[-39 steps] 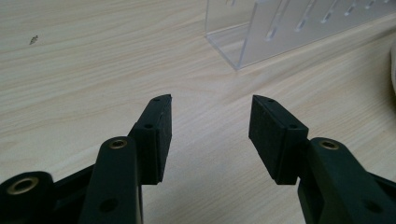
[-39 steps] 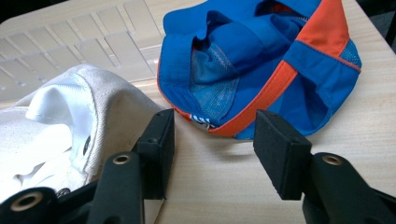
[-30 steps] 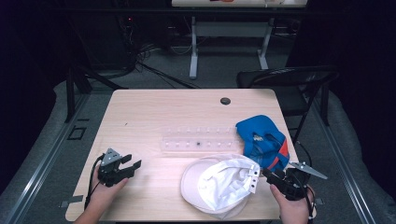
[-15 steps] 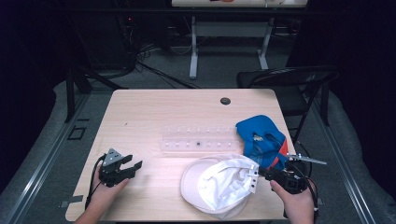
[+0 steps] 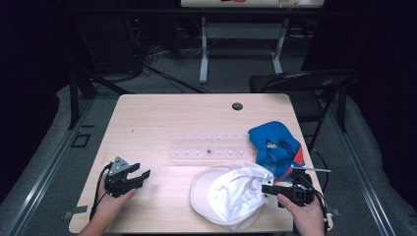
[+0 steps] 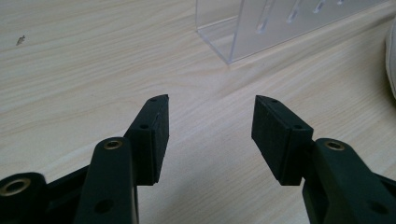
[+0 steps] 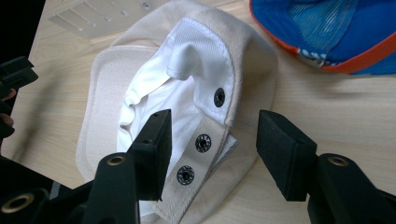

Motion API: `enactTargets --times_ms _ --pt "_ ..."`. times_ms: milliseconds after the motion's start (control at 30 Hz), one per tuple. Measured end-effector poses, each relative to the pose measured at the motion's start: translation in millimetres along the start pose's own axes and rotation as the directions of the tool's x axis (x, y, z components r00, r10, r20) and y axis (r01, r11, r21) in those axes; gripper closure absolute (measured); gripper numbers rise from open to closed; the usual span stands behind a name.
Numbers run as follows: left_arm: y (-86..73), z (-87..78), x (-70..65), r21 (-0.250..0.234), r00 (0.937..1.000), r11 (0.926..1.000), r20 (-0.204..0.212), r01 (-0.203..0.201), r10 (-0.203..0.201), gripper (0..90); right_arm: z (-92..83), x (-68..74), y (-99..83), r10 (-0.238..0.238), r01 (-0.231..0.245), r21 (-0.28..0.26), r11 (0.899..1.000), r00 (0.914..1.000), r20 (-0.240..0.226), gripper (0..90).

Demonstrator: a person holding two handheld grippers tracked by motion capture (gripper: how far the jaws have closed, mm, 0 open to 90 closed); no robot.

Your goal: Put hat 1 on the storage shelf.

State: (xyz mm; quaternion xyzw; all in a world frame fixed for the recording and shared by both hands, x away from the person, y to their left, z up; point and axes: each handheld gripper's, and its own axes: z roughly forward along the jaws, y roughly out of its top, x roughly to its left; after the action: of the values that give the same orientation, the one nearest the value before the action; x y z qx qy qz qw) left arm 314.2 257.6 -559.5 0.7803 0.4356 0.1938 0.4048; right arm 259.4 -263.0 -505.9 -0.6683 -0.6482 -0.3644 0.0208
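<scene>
Near the front right corner of the table [image 5: 162,105] lies a white cap [image 5: 231,194], upside down, its pale lining facing up and its brim pointing toward the front left. Its snap strap [image 7: 201,140] at the back, with dark metal studs, faces the right gripper [image 5: 269,189], which sits just to the cap's right at the table's right edge. In the right gripper view the strap runs between the two jaws, slanting from lower left to upper right, but the pads [image 7: 156,140] stand apart from the fabric: the jaws have just been opening and now gape wide, pressing on nothing. So the cap rests loose on the table, released.

The right hand is plainly the nearer one; a fresh grip would likely need only a short reach leftward along the strap or onto the rear rim, with the jaws set across the strap's length.

Just behind the cap, touching or nearly so, lies a blue cap [image 5: 275,145] with orange trim against the right edge. A clear plastic rack [image 5: 209,146] stretches across the table's middle. The left gripper [image 5: 140,176] waits well apart near the front left corner, jaws open over bare wood, with the rack's corner ahead of it.
</scene>
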Motion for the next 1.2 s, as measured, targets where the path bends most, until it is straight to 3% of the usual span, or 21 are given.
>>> enactTargets --times_ms 100,233,367,433,633,733,767,867,1200 --pt "0.0 0.1 0.1 -0.001 1.0000 1.0000 0.000 -0.005 0.005 46.9 4.1 -1.7 -0.4 0.015 -0.015 0.013 1.000 0.9998 -0.013 45.9" --pt "0.0 -0.2 0.0 -0.002 1.0000 1.0000 0.001 -0.008 0.008 46.7 14.2 -4.5 -2.8 0.071 -0.069 0.036 0.997 0.9949 -0.071 45.9" --pt "0.0 0.2 -0.2 0.001 1.0000 1.0000 0.001 -0.006 0.006 46.7 18.3 -6.0 -3.4 0.060 -0.055 0.064 0.996 0.9949 -0.081 46.0" --pt "0.0 0.1 -0.2 0.001 1.0000 1.0000 0.002 -0.006 0.006 46.7 22.3 -4.8 -4.6 0.086 -0.080 0.063 0.995 0.9914 -0.099 47.0" --pt "0.1 -0.3 0.5 0.001 1.0000 1.0000 0.002 -0.008 0.008 46.5 18.8 0.4 -1.7 0.089 -0.082 0.057 0.995 0.9873 -0.131 48.6" --pt "0.2 -0.2 0.5 0.001 1.0000 1.0000 0.002 -0.008 0.008 46.5 16.5 2.4 0.4 0.087 -0.081 0.051 0.995 0.9874 -0.133 52.0" --pt "0.0 0.1 0.4 -0.002 1.0000 1.0000 0.000 -0.008 0.008 46.5 14.1 2.7 2.7 0.085 -0.077 0.062 0.995 0.9873 -0.135 59.0" --pt "-0.1 0.3 0.4 -0.002 1.0000 1.0000 -0.001 -0.009 0.009 46.5 13.4 2.7 5.1 0.087 -0.081 0.058 0.995 0.9901 -0.110 65.9" --pt "-0.2 0.4 0.9 0.003 1.0000 1.0000 -0.005 -0.007 0.007 46.3 16.7 5.9 11.0 0.061 -0.052 0.100 0.994 0.9948 -0.081 78.9"
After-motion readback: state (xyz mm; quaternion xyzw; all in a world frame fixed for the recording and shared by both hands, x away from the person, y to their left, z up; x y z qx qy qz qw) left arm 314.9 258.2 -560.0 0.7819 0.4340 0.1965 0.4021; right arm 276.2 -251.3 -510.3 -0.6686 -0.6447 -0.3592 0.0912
